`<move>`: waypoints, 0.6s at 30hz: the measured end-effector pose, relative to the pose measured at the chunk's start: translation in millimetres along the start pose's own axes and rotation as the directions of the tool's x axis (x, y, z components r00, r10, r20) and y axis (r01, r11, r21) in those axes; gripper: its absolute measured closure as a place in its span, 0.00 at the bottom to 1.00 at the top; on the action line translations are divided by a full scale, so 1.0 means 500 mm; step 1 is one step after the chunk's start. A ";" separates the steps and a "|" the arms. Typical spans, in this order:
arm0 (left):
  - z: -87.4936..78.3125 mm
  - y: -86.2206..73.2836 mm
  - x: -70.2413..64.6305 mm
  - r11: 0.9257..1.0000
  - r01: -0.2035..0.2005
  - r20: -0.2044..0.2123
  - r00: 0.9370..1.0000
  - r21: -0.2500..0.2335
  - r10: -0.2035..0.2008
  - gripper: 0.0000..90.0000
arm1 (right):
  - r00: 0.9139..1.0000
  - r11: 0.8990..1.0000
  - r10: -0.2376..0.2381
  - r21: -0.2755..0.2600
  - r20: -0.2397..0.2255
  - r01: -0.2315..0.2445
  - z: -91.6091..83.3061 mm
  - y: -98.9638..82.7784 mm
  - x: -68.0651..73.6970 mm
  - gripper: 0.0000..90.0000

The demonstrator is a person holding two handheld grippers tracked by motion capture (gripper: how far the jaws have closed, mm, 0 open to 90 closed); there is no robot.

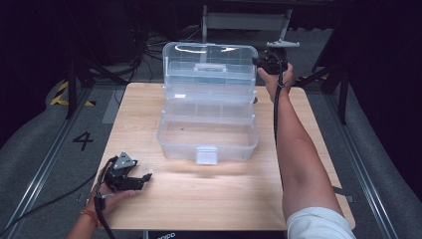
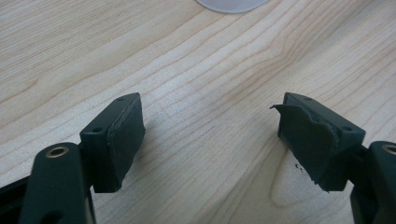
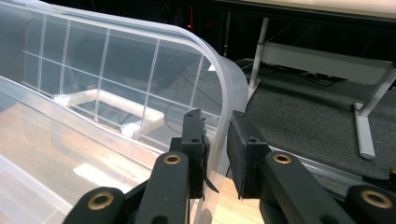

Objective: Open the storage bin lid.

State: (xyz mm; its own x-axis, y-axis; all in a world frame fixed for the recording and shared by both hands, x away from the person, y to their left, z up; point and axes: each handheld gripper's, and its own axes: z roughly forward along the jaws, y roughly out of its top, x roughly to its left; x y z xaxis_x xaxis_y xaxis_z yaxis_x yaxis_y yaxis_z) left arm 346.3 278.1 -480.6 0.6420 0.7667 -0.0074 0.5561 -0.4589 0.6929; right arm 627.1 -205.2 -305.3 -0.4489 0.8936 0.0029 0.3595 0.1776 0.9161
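Note:
A clear plastic tiered toolbox (image 1: 208, 134) stands open in the middle of the wooden table (image 1: 199, 199), its lid (image 1: 211, 55) raised at the back. My right gripper (image 1: 262, 62) is at the lid's right edge. In the right gripper view the right gripper (image 3: 217, 135) is shut on the lid's curved rim (image 3: 219, 70), one pad on each side of the wall. My left gripper (image 1: 144, 179) rests low over the table at the near left, apart from the box. Its jaws (image 2: 210, 126) stand open with bare wood between them.
The box's front latch (image 1: 206, 155) faces the near edge. A white desk frame (image 3: 327, 60) and grey carpet lie behind the table. Black stands and cables (image 1: 84, 69) sit at the far left, and rails (image 1: 45, 164) run along both sides of the table.

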 end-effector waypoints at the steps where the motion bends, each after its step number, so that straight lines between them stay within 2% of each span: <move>1: 0.000 0.000 0.000 1.000 0.004 0.001 1.000 0.001 -0.004 0.26 | 1.000 1.000 0.006 0.002 0.001 -0.006 0.003 0.000 -0.002 0.86; 6: 0.000 0.000 -0.001 1.000 0.006 0.002 1.000 0.002 -0.006 0.26 | 1.000 1.000 -0.008 0.030 0.027 0.007 0.019 0.004 0.000 0.85; 15: -0.001 0.000 0.000 1.000 -0.002 0.003 1.000 0.002 0.002 0.26 | 0.999 0.999 -0.006 0.041 0.054 0.004 0.036 0.001 0.001 0.84; 18: -0.001 0.000 0.000 1.000 -0.002 0.003 1.000 0.002 0.002 0.26 | 0.997 0.998 -0.026 0.053 0.069 0.022 0.042 0.001 0.003 0.83</move>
State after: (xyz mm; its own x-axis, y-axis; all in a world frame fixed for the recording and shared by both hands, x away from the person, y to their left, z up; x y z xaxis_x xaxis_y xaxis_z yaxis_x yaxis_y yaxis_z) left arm 346.2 278.4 -480.4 0.6444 0.7646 -0.0083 0.5559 -0.4611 0.6916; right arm 643.7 -195.1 -313.3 -0.4005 0.9150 -0.0487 0.3923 0.2192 0.8933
